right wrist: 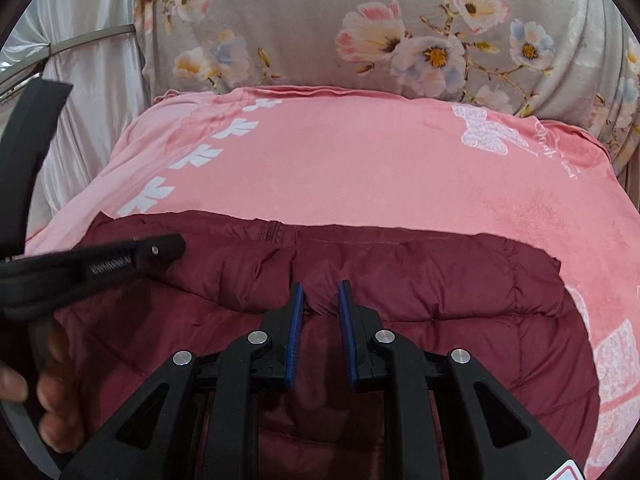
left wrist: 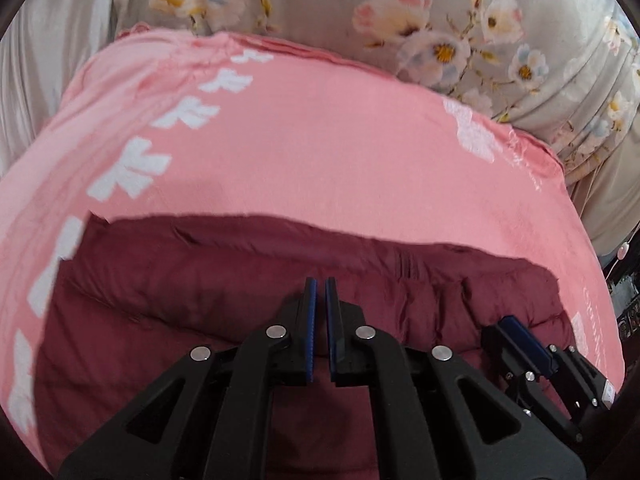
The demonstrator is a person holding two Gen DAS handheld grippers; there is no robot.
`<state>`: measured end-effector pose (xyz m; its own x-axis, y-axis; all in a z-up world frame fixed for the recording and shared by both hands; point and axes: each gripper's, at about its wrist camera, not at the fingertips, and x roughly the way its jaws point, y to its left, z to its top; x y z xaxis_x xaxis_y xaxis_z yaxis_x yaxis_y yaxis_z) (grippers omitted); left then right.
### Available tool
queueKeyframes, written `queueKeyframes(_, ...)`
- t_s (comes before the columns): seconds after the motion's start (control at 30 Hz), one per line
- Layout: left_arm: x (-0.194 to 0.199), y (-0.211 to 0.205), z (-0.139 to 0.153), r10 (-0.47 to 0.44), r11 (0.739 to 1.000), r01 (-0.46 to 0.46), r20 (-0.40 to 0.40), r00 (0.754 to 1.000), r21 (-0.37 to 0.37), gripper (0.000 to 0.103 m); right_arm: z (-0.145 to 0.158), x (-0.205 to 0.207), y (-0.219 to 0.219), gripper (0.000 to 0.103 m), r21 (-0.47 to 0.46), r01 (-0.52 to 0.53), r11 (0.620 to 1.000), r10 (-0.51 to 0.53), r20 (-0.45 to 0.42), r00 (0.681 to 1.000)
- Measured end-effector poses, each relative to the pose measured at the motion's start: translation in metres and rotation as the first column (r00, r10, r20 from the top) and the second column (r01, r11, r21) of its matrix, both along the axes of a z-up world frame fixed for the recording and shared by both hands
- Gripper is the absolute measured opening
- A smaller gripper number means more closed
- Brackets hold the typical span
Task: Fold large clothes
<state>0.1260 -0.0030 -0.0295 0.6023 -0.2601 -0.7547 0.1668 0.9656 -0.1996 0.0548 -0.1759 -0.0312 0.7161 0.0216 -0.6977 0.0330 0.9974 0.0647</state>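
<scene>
Maroon quilted puffer jacket (left wrist: 248, 280) lies beneath both tools on a pink blanket-covered bed (left wrist: 320, 152); left tool (left wrist: 320, 284) nearly closed and empty, right tool (right wrist: 322, 288) narrowly parted; only the right view shows a hand (right wrist: 52, 392).

The jacket (right wrist: 360, 280) lies on the blanket (right wrist: 360, 160), with the floral bedding (right wrist: 320, 20) behind.

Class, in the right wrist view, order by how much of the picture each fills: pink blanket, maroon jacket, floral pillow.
1. Pink blanket
2. Maroon jacket, though nearness and the claws in front make this unsure
3. Floral pillow
</scene>
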Motion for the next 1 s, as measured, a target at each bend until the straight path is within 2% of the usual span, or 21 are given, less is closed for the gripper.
queueKeyframes(0.1, 0.006, 0.000, -0.018, 0.025, 1.000, -0.025, -0.010, 1.000, 0.009, 0.005, -0.009, 0.004, -0.003, 0.016, 0.006, 0.011, 1.000, -0.011, -0.010, 1.000)
queueKeyframes(0.37, 0.018, 0.004, -0.037, 0.060, 0.998, -0.060, -0.005, 0.998, -0.003, 0.004, -0.027, 0.022, -0.004, 0.013, 0.004, 0.037, 0.999, -0.037, -0.032, 0.999)
queueKeyframes(0.57, 0.023, 0.001, -0.048, 0.059, 0.998, -0.059, 0.013, 0.998, 0.006, 0.004, -0.038, 0.029, -0.008, 0.012, 0.031, 0.041, 0.999, -0.039, -0.064, 0.997)
queueKeyframes(0.73, 0.025, 0.003, -0.053, 0.059, 0.998, -0.059, 0.022, 0.998, -0.016, 0.004, -0.040, 0.029, -0.012, 0.012, 0.061, 0.035, 0.998, -0.032, -0.061, 0.998)
queueKeyframes(0.8, 0.025, 0.006, -0.053, 0.059, 0.998, -0.058, 0.020, 0.998, -0.039, 0.004, -0.034, 0.024, -0.022, 0.010, 0.123, 0.042, 0.991, -0.036, -0.050, 0.998)
queueKeyframes(0.87, 0.024, 0.013, -0.048, 0.059, 0.995, -0.058, 0.011, 0.998, -0.081, 0.004, -0.019, 0.010, -0.038, 0.011, 0.164, 0.086, 0.983, -0.084, -0.022, 0.996)
queueKeyframes(0.9, 0.021, 0.021, -0.042, 0.071, 0.992, -0.069, 0.013, 0.997, -0.106, 0.004, 0.005, -0.012, -0.061, 0.011, 0.137, 0.153, 0.979, -0.159, 0.037, 0.987)
queueKeyframes(1.0, 0.009, 0.046, -0.017, 0.116, 0.985, -0.109, 0.044, 0.992, -0.135, 0.004, 0.024, -0.029, -0.094, 0.012, 0.051, 0.249, 0.967, -0.253, 0.078, 0.964)
